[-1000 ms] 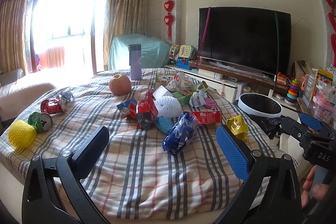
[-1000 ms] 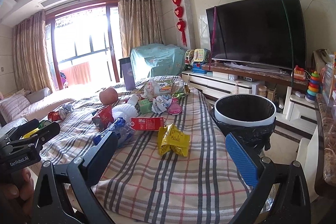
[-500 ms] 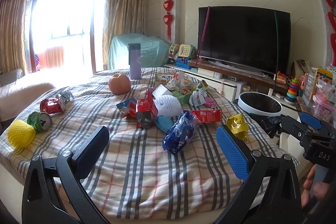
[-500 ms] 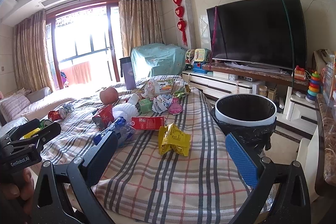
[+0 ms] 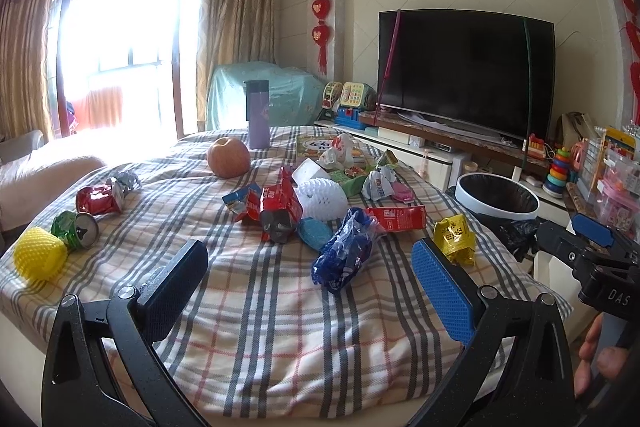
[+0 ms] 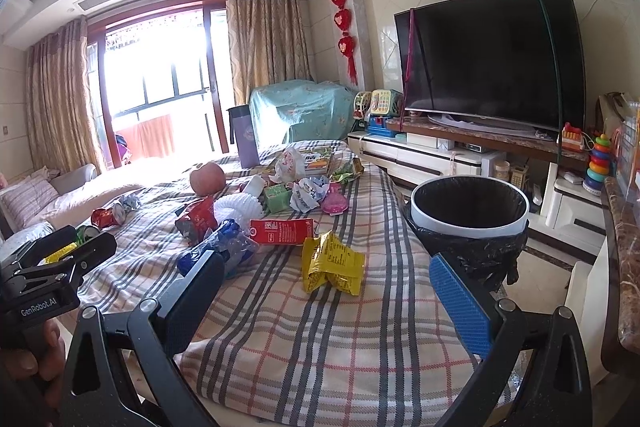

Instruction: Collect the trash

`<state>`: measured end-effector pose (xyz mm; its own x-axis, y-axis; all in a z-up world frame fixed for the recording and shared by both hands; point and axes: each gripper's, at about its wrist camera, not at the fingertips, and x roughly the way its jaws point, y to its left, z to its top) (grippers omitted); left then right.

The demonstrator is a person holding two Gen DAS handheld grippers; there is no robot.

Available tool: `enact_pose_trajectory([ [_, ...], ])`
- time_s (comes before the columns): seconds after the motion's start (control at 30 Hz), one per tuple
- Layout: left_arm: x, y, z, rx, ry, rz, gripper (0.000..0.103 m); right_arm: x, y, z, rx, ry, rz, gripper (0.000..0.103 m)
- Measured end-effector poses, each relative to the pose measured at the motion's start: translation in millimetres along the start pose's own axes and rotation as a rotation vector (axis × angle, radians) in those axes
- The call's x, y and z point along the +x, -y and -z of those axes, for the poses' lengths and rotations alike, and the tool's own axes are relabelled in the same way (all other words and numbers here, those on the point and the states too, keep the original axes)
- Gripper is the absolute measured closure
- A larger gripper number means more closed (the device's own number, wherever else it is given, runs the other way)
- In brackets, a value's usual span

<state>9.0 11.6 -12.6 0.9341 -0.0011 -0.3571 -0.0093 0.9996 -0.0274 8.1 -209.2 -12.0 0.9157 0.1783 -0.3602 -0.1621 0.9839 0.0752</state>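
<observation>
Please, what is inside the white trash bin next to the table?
The white trash bin is lined with a black bag. Inside, only the dark liner is visible; no trash shows near the top. The bottom is hidden by the rim and shadow.

Wrappers (image 5: 345, 259) mid-table (image 5: 260, 347); bin (image 6: 469, 207) right; cans (image 5: 100, 199) left.

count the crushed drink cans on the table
2. A red can lies near the table's left edge; a green can lies just in front of it, beside the yellow foam net. Wrappers may hide others.
</observation>
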Motion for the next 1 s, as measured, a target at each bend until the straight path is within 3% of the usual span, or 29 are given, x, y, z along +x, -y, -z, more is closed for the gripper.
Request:
enact_pose_trajectory([
  [0.3,24.3,-3.8,1.2,0.007,-0.06,0.009,0.0,20.0,4.9,-2.5,0.008,-0.068,-0.006,0.0],
  [0.63,76.6,-4.2,3.5,0.002,-0.211,0.065,0.0,72.6,20.7,0.4,0.077,-0.221,-0.057,0.001],
  [0.83,113.1,7.4,4.1,0.038,-0.276,0.105,0.003,107.6,25.7,3.5,0.098,-0.305,-0.075,0.019],
  [1.0,141.0,17.3,4.7,0.078,-0.327,0.128,0.019,132.5,31.1,8.0,0.124,-0.368,-0.073,0.032],
])
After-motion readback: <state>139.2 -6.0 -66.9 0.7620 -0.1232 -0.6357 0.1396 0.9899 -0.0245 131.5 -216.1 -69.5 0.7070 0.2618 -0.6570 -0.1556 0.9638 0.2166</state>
